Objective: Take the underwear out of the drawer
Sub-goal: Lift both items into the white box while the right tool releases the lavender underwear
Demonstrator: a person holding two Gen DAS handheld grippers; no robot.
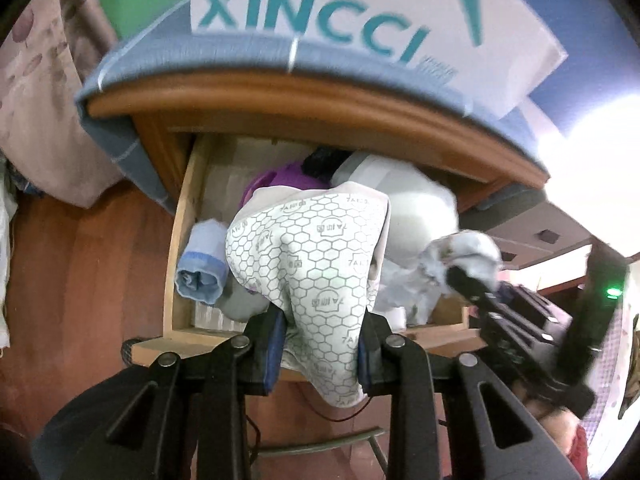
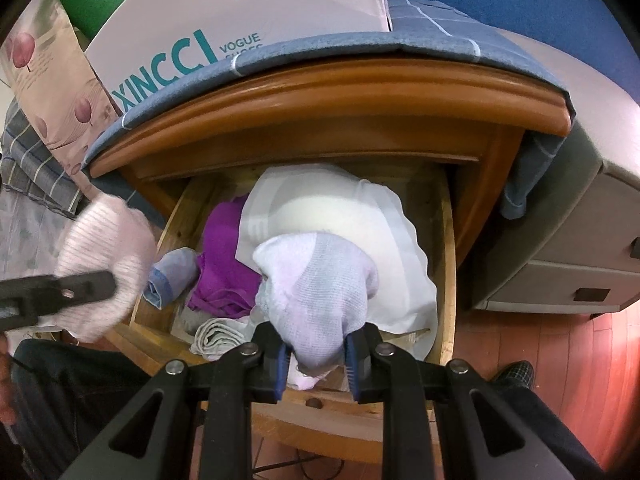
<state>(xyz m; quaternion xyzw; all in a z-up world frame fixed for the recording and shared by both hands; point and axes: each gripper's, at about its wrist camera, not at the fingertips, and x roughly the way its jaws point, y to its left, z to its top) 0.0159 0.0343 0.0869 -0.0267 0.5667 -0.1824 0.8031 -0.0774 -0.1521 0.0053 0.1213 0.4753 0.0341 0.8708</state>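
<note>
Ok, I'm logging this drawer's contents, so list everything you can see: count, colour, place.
Drawer: one, pale wood, pulled open.
Nightstand: one, orange-brown, above the drawer.
Patterned underwear: one, white with grey hexagons, in the left tongs.
Lilac underwear: one, pale lilac-white, in the right tongs.
Purple garment: one, in the drawer, left of centre.
Blue roll: one, light blue, at the drawer's left side.
White garment: one, large, at the drawer's back right.
Shoebox: one, white with teal letters, on top.
Left tongs: black, closed on cloth.
Right tongs: black, closed on cloth.

Our count: one open wooden drawer [image 2: 448, 240], two black two-finger grippers [image 1: 322, 346] [image 2: 316, 358], one white printed box [image 1: 360, 12], one purple garment [image 2: 228, 264].
</note>
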